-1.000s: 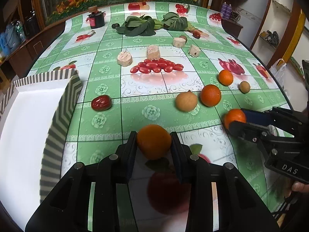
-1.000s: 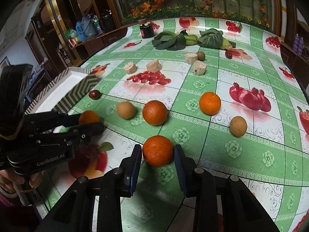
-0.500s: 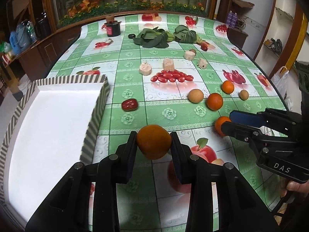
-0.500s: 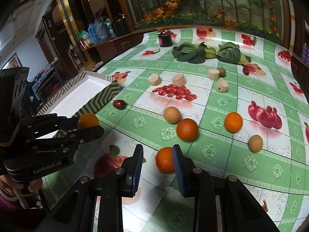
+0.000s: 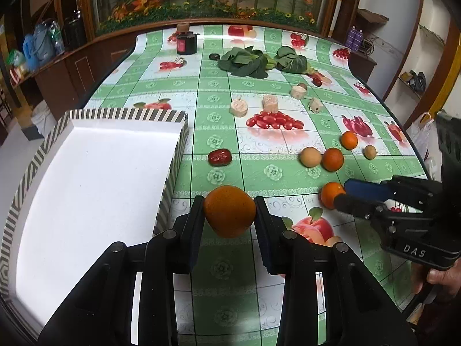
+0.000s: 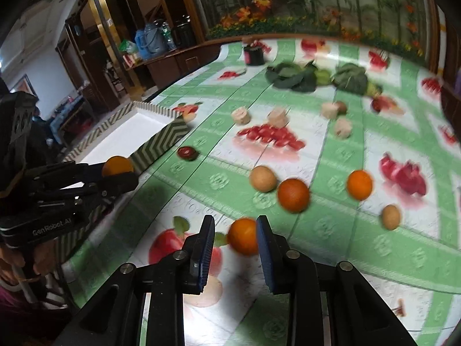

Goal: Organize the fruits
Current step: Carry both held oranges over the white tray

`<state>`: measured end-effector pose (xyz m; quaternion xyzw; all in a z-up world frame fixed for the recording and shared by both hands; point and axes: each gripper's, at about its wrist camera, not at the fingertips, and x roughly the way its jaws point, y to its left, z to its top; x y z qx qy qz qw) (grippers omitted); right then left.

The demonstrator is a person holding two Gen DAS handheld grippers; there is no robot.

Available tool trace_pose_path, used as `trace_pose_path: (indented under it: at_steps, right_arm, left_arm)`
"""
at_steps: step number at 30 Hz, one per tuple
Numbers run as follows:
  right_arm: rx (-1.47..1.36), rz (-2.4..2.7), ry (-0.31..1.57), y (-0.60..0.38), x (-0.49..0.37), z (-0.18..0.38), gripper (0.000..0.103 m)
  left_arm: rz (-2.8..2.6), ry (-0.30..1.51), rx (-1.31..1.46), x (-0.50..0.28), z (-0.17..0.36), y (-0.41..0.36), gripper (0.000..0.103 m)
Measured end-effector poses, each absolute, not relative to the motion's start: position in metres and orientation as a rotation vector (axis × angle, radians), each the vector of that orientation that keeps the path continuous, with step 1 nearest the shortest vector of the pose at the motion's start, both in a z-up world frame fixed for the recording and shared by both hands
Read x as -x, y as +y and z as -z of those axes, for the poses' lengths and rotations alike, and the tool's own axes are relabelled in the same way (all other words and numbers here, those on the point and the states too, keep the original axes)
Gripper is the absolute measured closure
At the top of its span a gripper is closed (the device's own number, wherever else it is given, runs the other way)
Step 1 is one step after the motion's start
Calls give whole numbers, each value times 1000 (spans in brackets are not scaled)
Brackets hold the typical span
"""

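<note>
My left gripper (image 5: 229,201) is shut on an orange (image 5: 229,214) and holds it above the cloth, just right of the near corner of the white box with striped walls (image 5: 173,155). The right wrist view shows that gripper (image 6: 121,170) beside the box (image 6: 161,141). My right gripper (image 6: 235,219) is shut on a smaller orange (image 6: 243,236), pinched at its tips. That orange lies against the right pad, with a sliver of cloth showing on its left. From the left wrist, the right gripper (image 5: 340,194) and its orange (image 5: 330,194) are low over the table.
Two loose oranges (image 5: 332,159) (image 5: 349,140) and two tan round fruits (image 5: 310,157) (image 5: 370,152) lie right of centre. A red date (image 5: 219,157) sits near the box. Farther back are cherry tomatoes (image 5: 273,119), cut root pieces (image 5: 239,106), leafy greens (image 5: 245,62) and a dark jar (image 5: 186,43).
My left gripper rose with its orange and drew closer to the box. The right jaws narrowed around their orange, which now travels with them away from the other fruit.
</note>
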<state>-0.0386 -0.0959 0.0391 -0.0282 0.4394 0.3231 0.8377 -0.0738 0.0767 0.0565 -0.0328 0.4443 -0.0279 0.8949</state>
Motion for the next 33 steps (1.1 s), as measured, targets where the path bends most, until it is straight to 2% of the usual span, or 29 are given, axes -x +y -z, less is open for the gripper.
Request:
trace_pose_path:
  at_steps: [4, 9, 13, 16, 18, 27, 33]
  right_arm:
    - [105, -662, 912, -91, 42, -38, 71]
    - [180, -587, 916, -93, 39, -31, 63]
    - [163, -585, 918, -97, 31, -26, 63]
    - [127, -599, 957, -98, 22, -16, 65]
    - [115, -595, 937, -98, 20, -14, 74]
    - [88, -671, 948, -82, 17, -21, 75]
    - [83, -814, 909, -42, 19, -50, 75]
  left_arm:
    - [59, 930, 78, 72, -54, 78, 70]
    - [70, 935, 82, 70, -52, 75, 70]
    - [80, 939, 79, 69, -51, 72, 70]
    - [79, 940, 84, 70, -52, 74, 70]
    - [72, 942, 90, 70, -52, 76, 70]
    - [55, 952, 162, 77, -59, 105, 70]
    - [-2, 931, 147, 84, -81, 140, 70]
